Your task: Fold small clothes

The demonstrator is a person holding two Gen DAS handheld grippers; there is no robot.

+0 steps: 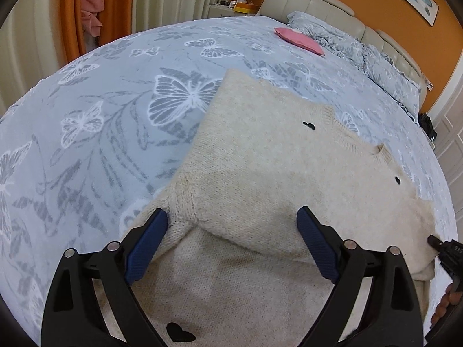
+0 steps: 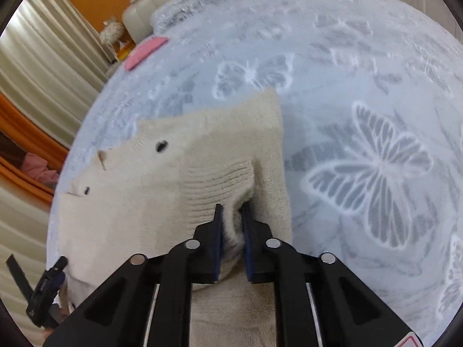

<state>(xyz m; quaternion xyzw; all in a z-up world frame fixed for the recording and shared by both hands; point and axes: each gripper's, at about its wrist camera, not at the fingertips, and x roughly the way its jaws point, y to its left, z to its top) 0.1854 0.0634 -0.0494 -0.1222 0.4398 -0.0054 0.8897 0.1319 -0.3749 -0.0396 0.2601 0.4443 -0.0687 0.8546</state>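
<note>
A cream knitted sweater with small black hearts lies partly folded on the bed. In the left wrist view my left gripper hangs open just above its near part. The blue pads stand wide apart on either side of a fold and press on nothing. In the right wrist view my right gripper is shut on a ribbed edge of the sweater, with fabric bunched between its pads. The right gripper's tip shows at the sweater's right edge, and the left gripper shows at the lower left.
The bed cover is pale blue with a butterfly print and has bare room left of the sweater. A pink folded item lies near the pillows and padded headboard. Curtains and a nightstand stand beyond the bed.
</note>
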